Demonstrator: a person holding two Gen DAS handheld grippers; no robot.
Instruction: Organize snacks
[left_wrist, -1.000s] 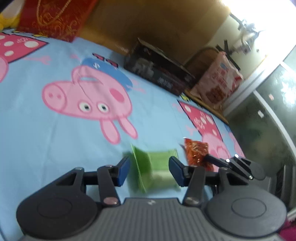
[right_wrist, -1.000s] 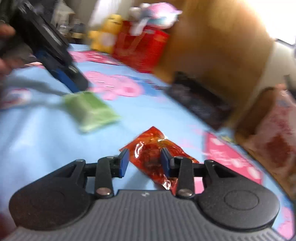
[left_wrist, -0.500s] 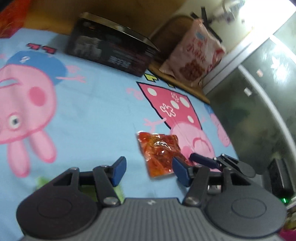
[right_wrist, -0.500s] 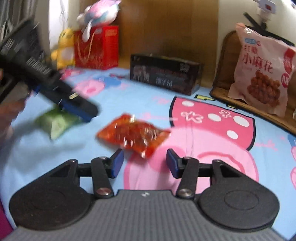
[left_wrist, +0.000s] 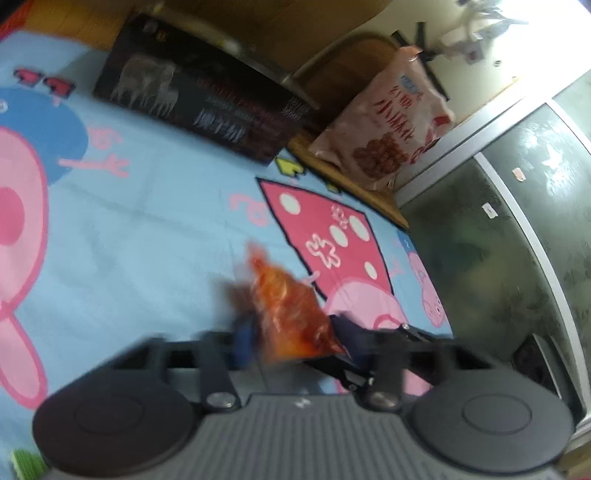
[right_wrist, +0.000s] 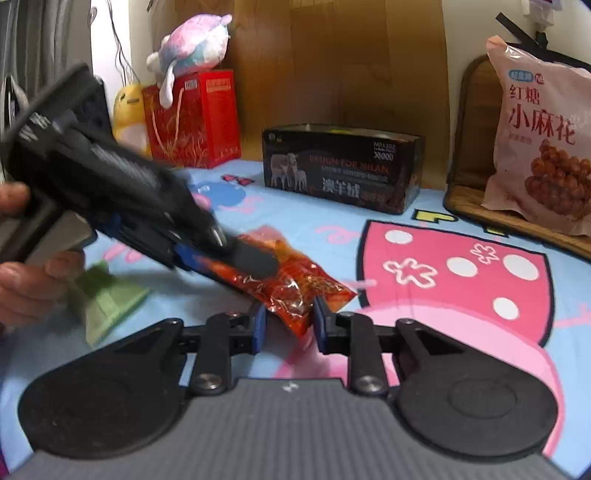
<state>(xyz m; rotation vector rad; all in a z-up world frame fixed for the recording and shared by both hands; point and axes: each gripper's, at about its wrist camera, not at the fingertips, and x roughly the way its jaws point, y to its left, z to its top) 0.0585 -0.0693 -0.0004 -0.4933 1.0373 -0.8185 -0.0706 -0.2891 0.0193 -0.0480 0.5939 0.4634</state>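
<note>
Snack packet (right_wrist: 295, 284) before box (right_wrist: 340, 173), pouch (right_wrist: 107, 295) left.

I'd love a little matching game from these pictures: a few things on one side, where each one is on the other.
Things:
1. orange snack packet
2. green packet
3. black box
4. pink snack bag

Places:
a. propped against a wooden chair back, far right
b. between both hand-held grippers
c. lying on the sheet, left, by the hand
d. standing at the sheet's far edge, middle

Pairs: 1-b, 2-c, 3-d, 4-a
</note>
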